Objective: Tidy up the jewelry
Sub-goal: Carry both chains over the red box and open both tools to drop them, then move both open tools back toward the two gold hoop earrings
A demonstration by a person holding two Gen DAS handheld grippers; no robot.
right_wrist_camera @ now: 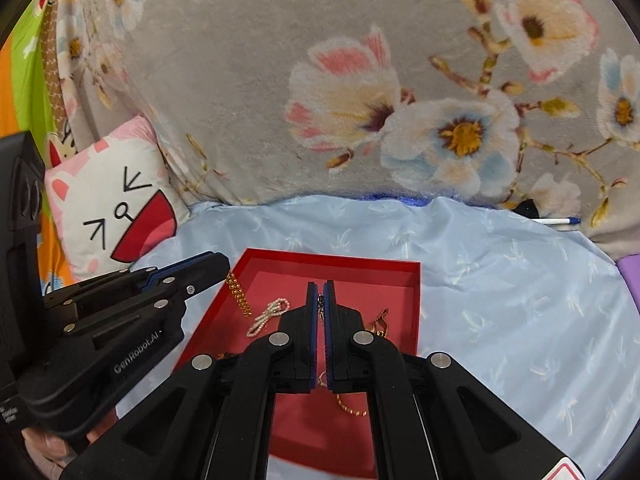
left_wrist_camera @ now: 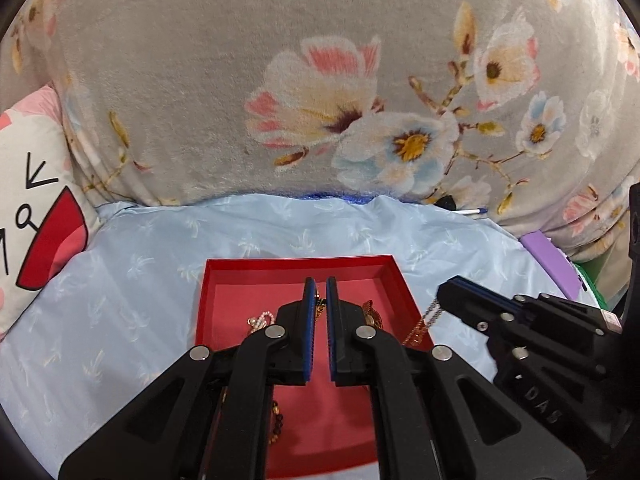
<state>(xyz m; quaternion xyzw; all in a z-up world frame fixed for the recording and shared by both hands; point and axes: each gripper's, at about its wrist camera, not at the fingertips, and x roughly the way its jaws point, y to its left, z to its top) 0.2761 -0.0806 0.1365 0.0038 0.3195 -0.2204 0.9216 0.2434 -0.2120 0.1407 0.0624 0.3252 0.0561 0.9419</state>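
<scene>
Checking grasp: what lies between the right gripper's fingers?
In the right wrist view, a thin silver chain is pinched in the right gripper, hanging over the red tray.

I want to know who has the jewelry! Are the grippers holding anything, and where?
The left gripper pinches the top end of a gold studded strip. The right gripper pinches a thin silver chain near its top.

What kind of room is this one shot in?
Probably a bedroom, on a bed: a light blue sheet under the red tray, a cartoon pillow to the left, and a grey floral blanket piled behind.
</scene>
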